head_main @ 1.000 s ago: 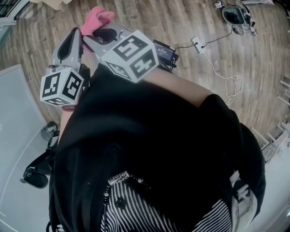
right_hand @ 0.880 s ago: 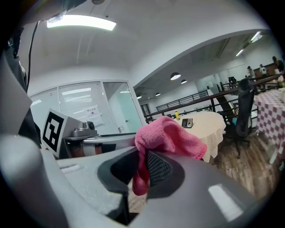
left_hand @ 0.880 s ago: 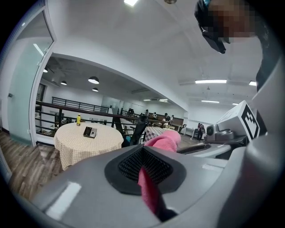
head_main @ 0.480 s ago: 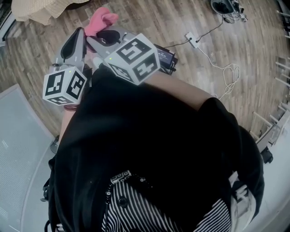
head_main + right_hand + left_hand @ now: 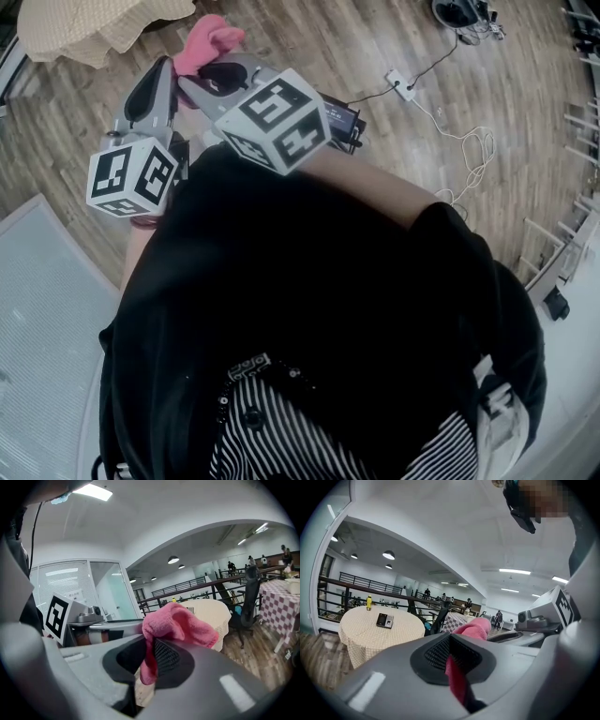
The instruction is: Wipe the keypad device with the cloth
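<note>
Up at eleven o'clock in the head view, a fuzzy pink cloth (image 5: 208,39) bunches where both smooth grey claws meet. The left claw (image 5: 457,667) is clamped on a thin fold of it against a ribbed black pad. The right claw (image 5: 151,663) is closed on the fluffy bulk. The left gripper view gives the keypad (image 5: 385,620) clearly: a flat dark slab at nine o'clock on the round, cream-draped counter (image 5: 361,637), near a yellow bottle (image 5: 369,602) and well apart from the cloth.
</note>
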A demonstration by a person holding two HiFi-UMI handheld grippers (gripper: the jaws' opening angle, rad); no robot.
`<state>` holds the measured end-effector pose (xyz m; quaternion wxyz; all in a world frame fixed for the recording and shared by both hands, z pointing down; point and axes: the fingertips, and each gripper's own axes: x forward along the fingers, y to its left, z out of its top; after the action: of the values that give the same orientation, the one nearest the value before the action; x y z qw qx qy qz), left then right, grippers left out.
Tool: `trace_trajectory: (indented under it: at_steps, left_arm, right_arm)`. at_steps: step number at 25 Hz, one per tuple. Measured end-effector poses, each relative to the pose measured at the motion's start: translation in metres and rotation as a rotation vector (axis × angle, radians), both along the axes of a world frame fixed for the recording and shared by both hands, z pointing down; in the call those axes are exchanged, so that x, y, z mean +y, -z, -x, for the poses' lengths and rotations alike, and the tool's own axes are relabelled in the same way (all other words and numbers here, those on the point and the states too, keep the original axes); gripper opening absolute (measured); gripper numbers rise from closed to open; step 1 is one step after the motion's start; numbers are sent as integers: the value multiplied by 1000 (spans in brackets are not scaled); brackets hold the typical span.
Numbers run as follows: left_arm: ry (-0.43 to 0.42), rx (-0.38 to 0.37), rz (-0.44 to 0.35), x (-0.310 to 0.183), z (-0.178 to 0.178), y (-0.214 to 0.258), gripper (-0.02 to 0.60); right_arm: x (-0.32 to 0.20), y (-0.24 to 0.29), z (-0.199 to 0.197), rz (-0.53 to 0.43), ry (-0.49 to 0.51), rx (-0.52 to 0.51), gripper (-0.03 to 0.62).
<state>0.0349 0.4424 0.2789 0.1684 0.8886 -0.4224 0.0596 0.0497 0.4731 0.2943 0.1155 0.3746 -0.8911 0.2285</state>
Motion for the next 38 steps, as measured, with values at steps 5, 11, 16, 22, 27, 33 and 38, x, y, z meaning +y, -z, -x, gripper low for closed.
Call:
trace_trajectory:
  at_steps: [5, 11, 16, 22, 27, 33, 38]
  left_arm:
    - [-9, 7, -12, -4, 4, 5, 0]
    - [7, 14, -13, -28, 43, 14, 0]
    - [14, 32, 10, -74, 141, -8, 0]
    - [76, 44, 11, -78, 186, -14, 0]
    - [144, 36, 21, -83, 215, -27, 0]
    - [253, 51, 31, -101, 242, -32, 0]
    - [283, 37, 33, -157, 244, -30, 0]
  right_arm:
    - [-3, 5, 4, -12, -8, 4, 46]
    - [-29, 14, 43, -10, 12, 10, 46]
    - [-70, -6, 141, 21, 41, 39, 46]
    - [-77, -14, 184, 30, 119, 49, 46]
    - [-81, -26, 211, 47, 199, 62, 46]
    - [-101, -29, 234, 34, 298, 70, 46]
    - [-158, -28, 235, 33, 344, 69, 46]
